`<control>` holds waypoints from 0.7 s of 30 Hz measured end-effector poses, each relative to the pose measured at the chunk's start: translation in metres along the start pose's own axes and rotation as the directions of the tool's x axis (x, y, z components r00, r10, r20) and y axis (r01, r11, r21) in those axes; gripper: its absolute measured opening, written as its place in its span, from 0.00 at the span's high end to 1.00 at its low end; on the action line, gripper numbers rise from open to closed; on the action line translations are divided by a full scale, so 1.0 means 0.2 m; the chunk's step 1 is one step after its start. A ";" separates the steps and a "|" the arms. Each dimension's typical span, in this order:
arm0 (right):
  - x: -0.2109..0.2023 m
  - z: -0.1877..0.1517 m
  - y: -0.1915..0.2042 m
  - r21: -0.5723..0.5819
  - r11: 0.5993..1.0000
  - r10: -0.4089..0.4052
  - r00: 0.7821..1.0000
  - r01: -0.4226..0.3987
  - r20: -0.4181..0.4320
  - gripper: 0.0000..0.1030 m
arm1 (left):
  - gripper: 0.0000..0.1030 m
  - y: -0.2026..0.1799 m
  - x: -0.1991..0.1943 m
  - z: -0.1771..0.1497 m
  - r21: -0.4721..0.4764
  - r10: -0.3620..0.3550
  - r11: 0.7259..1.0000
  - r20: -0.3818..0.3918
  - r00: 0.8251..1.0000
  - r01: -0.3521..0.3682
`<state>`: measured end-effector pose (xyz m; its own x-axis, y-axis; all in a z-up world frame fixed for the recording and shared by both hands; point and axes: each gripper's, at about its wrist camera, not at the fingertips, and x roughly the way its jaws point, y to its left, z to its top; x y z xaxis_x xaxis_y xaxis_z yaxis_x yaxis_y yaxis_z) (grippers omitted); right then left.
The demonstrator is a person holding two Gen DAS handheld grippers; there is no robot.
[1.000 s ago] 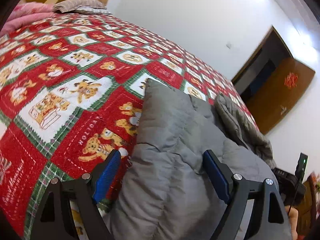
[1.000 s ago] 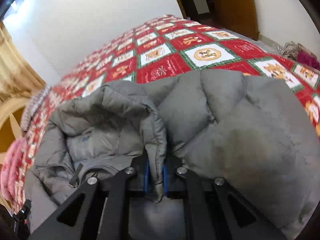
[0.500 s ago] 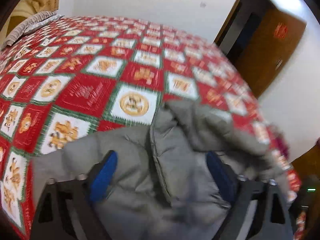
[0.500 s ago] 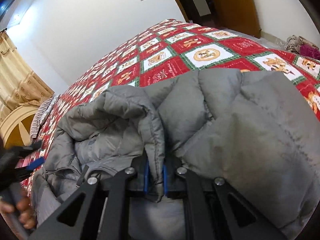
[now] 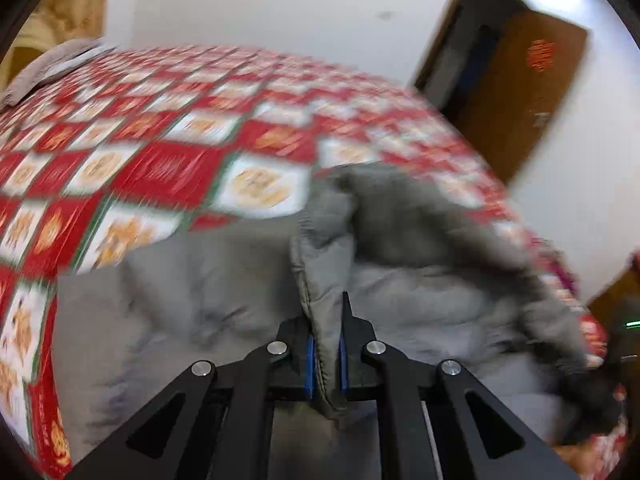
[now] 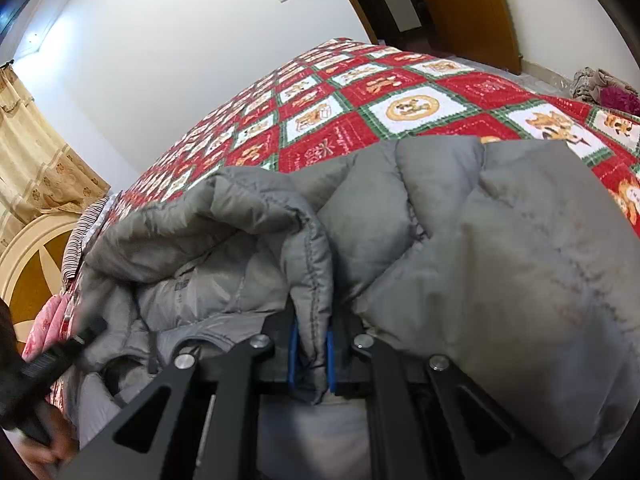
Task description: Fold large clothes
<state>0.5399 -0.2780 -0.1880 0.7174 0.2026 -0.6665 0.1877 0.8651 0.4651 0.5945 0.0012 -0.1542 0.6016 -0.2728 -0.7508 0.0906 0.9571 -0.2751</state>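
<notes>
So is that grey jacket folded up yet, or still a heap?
Still a heap: the jacket lies bunched and rumpled on the bed, with no flat, squared layers.

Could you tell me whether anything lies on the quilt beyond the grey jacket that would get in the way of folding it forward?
Nothing visible does: the quilt beyond the grey jacket lies bare, and both grippers already clamp its edges.

The jacket [image 6: 460, 264] lies on the bed [image 6: 404, 108], at its near edge; beyond it, toward twelve o'clock, the quilt runs to the wall [image 6: 168, 64]; the door [image 6: 460, 4] stands at one o'clock; a curtain [image 6: 32, 160] hangs at nine o'clock.
</notes>
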 end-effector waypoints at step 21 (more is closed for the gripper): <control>-0.02 0.47 0.35 -0.044 0.990 -0.131 0.985 0.137 0.117 0.66 | 0.90 0.18 0.06 -0.09 -0.196 -0.081 0.975 0.111 0.991 0.102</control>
<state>0.6130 -0.2617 -0.0991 0.7601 0.0330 -0.6490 0.2539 0.9042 0.3433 0.5918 0.0313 -0.1837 0.6767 -0.3367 -0.6547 -0.0062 0.8866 -0.4624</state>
